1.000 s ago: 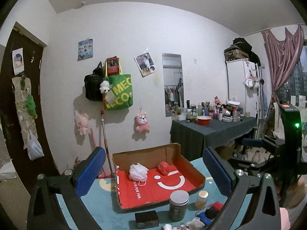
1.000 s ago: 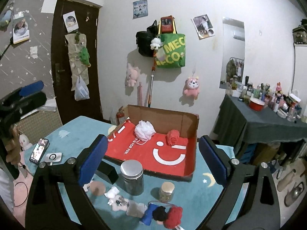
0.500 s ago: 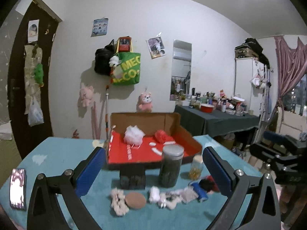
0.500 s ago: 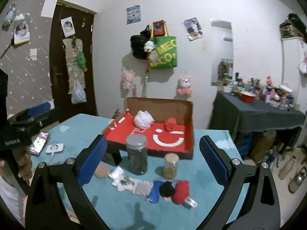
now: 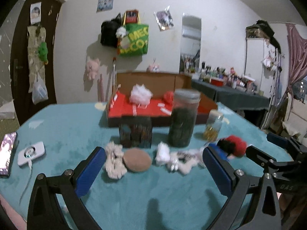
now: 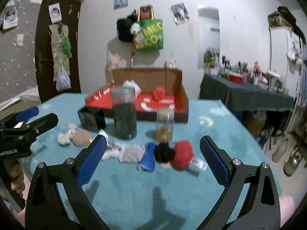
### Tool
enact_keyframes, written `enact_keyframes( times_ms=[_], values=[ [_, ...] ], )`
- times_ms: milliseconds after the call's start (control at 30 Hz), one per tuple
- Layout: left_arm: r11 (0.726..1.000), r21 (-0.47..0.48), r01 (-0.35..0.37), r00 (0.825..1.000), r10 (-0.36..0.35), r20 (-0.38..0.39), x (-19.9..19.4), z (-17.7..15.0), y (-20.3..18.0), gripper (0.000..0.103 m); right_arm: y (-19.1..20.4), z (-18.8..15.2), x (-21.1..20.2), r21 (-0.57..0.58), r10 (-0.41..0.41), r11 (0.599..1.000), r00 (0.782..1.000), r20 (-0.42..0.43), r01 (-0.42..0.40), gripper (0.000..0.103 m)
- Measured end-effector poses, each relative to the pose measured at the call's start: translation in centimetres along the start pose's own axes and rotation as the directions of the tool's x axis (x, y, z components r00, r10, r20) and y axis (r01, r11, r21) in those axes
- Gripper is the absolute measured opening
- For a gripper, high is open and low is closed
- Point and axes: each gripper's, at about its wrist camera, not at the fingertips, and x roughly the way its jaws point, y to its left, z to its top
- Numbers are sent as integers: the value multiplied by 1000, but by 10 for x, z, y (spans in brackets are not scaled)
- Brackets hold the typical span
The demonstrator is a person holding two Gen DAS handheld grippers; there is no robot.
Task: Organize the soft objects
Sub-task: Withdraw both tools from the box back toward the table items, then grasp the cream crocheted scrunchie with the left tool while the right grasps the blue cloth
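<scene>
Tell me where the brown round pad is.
In the left wrist view the brown pad lies on the teal table, just before the dark box, beside a white fluffy piece on its left.

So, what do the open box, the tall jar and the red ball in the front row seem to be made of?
The open box looks like brown cardboard with a matt red printed inside; its raw brown walls show this. The tall jar seems to be clear glass or plastic, since its dark contents show through, with a dull grey lid. The red ball looks like fuzzy yarn or plush, though blur hides the detail.
</scene>
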Motion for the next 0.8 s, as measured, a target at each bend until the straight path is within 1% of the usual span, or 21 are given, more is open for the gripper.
enact_keyframes(
  times_ms=[67,167,267,367,467,533,700,800],
  values=[
    [1000,-16,1,999,-2,-39,11,-6,4,103,0,-9,10,-1,-8,1000,999,-31,8,99],
    [999,-30,-9,997,7,-73,21,-12,11,103,-2,-20,26,13,7,1000,997,-83,-6,99],
    [999,-31,-19,996,16,-92,27,-13,19,103,-2,-26,37,16,9,1000,993,-115,-7,99],
    [999,-19,-41,993,39,-113,30,-12,26,103,-1,-27,46,18,21,1000,991,-136,-18,99],
    [999,-17,-51,989,49,-138,35,-8,36,103,0,-27,54,29,50,999,986,-161,-46,99],
    [998,-21,-57,985,53,-165,39,-6,44,103,0,-27,60,49,82,996,980,-182,-74,99],
    [998,-15,-63,976,58,-210,51,-3,61,103,-3,-29,78,133,170,981,954,-248,-140,99],
    [998,-8,-60,970,56,-238,58,-3,69,103,-4,-28,86,172,195,974,941,-277,-151,99]
  ],
)
